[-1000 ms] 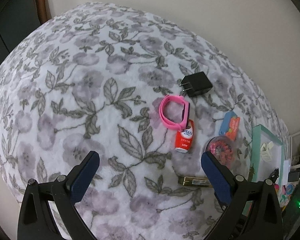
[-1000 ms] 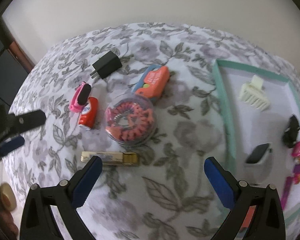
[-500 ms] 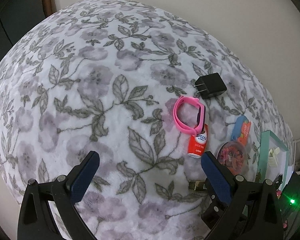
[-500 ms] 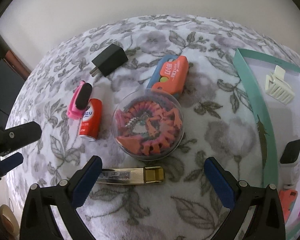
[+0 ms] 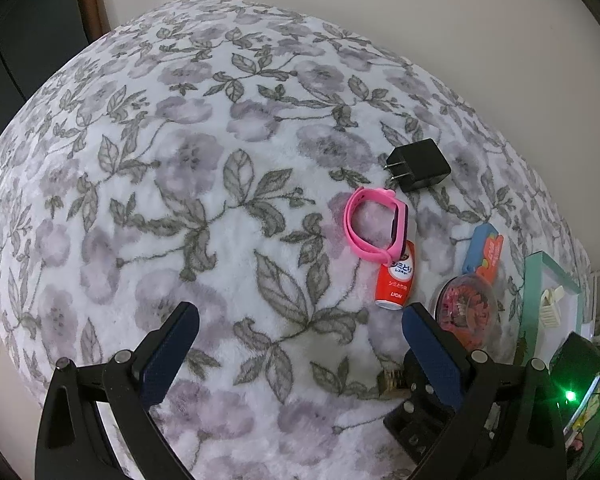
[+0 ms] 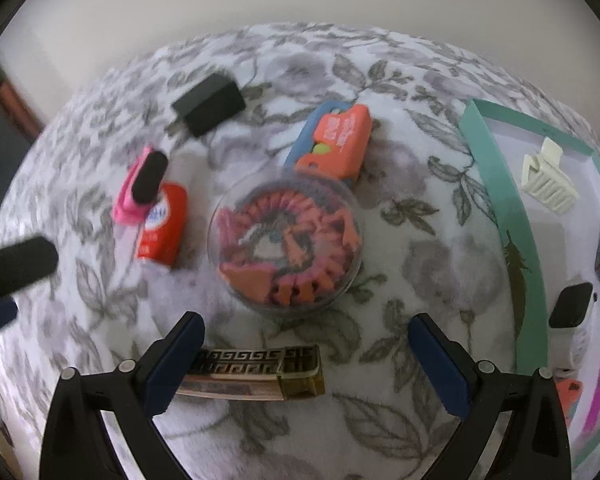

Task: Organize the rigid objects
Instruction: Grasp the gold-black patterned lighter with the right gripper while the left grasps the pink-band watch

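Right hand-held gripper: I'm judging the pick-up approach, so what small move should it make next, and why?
Probably ease forward and down so both fingers straddle the gold clip. The right hand-held gripper is open and empty, the clip lies flat between its fingers, and it remains outside the tray.

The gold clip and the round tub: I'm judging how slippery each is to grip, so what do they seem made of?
The gold clip looks like polished metal: it shines and carries an embossed key pattern, though plated plastic is possible. The round tub looks like clear, glossy hard plastic, since the orange pieces inside show through it.
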Action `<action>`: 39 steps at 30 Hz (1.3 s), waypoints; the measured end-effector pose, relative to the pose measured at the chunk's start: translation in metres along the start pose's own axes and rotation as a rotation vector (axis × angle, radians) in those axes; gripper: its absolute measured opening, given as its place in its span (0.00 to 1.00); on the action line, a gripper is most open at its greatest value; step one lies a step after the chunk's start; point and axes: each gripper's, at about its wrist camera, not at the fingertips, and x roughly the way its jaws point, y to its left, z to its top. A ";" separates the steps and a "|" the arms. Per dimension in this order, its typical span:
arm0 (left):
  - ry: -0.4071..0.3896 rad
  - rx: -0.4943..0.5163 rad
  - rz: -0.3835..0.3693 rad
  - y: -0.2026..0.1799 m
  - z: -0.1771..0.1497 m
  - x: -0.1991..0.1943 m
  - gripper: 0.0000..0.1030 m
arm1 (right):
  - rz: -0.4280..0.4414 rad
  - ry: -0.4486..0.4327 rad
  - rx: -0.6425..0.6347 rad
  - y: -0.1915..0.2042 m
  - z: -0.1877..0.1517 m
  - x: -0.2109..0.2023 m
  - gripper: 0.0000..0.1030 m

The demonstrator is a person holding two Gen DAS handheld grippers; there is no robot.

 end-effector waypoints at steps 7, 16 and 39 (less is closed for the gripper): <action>0.013 -0.009 -0.007 0.003 0.000 0.003 0.98 | -0.025 0.068 -0.012 -0.013 -0.009 -0.005 1.00; 0.019 -0.007 -0.024 0.001 -0.001 0.002 0.98 | -0.007 0.099 -0.019 -0.026 -0.022 -0.015 1.00; 0.027 -0.073 -0.047 0.011 -0.003 0.000 0.98 | 0.018 0.045 -0.333 0.055 -0.042 -0.002 0.99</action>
